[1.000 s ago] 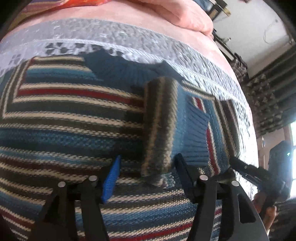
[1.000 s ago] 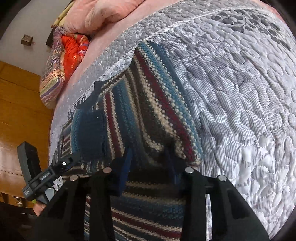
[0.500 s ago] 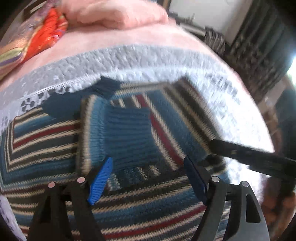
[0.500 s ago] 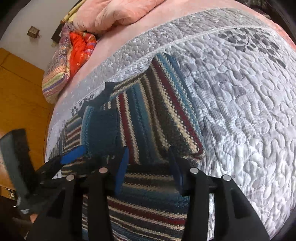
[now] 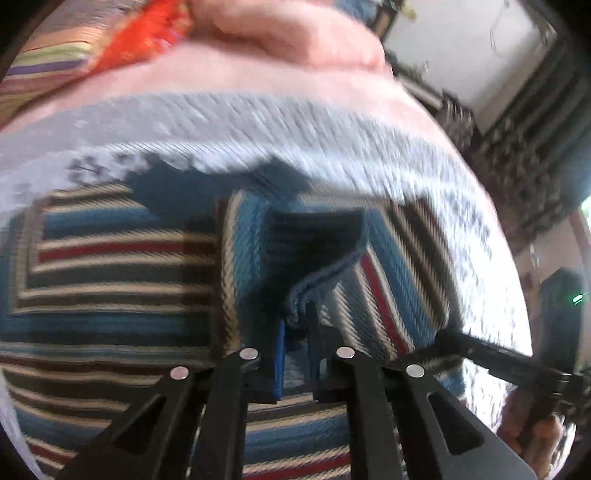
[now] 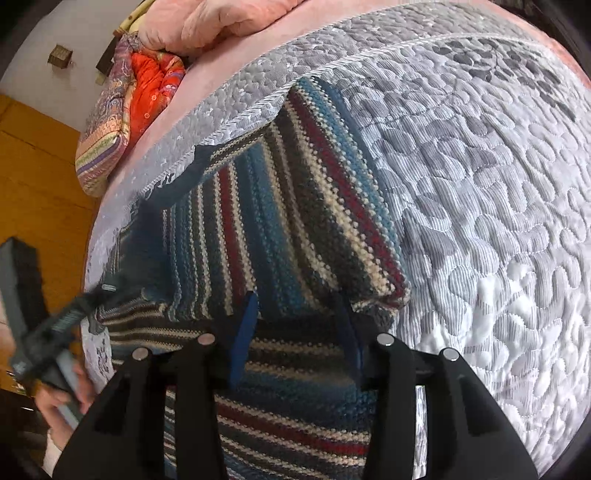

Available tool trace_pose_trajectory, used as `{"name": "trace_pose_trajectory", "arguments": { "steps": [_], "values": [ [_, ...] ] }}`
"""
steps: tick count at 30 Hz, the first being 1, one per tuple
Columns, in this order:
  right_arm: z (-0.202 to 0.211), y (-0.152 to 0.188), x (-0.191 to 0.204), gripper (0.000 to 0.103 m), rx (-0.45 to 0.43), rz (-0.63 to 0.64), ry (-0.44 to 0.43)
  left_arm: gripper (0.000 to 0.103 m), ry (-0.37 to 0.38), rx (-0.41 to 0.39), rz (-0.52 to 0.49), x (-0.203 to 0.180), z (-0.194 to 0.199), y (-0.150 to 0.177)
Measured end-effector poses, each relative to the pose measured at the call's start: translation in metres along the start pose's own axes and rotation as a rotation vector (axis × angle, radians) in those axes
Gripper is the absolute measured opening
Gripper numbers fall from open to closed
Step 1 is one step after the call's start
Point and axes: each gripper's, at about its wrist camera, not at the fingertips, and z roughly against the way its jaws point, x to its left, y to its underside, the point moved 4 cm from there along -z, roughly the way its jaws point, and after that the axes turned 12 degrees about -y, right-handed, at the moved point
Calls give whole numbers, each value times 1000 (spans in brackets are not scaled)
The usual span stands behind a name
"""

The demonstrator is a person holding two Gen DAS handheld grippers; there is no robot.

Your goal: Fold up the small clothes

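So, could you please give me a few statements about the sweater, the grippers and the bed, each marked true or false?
1. The left gripper is shut on the sweater's blue ribbed cuff. True.
2. The right gripper is clamped shut on the quilt. False: its jaws stand open over the striped sweater.
3. The sweater lies on a grey quilted bedspread. True.
4. The sweater is plain white. False: it is striped in blue, cream, red and dark bands.
5. A pink duvet lies bunched at the far end of the bed. True.
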Motion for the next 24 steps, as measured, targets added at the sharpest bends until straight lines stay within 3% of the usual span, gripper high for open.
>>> {"name": "trace_pose_trajectory", "arguments": {
  "steps": [5, 6, 7, 9, 13, 16, 20, 24],
  "values": [
    [-3, 0, 12, 47, 9, 48, 36, 14, -53, -51, 99, 62, 21, -2],
    [-5, 1, 13, 49, 11, 57, 51, 24, -74, -45, 111, 73, 22, 1],
    [-7, 1, 13, 50, 14, 58, 59, 41, -97, -37, 123, 83, 23, 3],
    [-13, 2, 9, 50, 32, 49, 70, 61, -136, -18, 157, 107, 19, 10],
    [-17, 7, 3, 50, 55, 39, 77, 62, -169, 13, 210, 141, 17, 21],
    [-12, 6, 19, 52, 41, 79, 81, 63, -154, -18, 247, 148, 30, 19],
    [-10, 0, 49, 52, 22, 129, 56, 69, -97, -48, 164, 116, 38, 11],
    [-31, -3, 74, 52, 53, 165, 22, 71, -34, 0, 104, 79, 20, 10]
  ]
}}
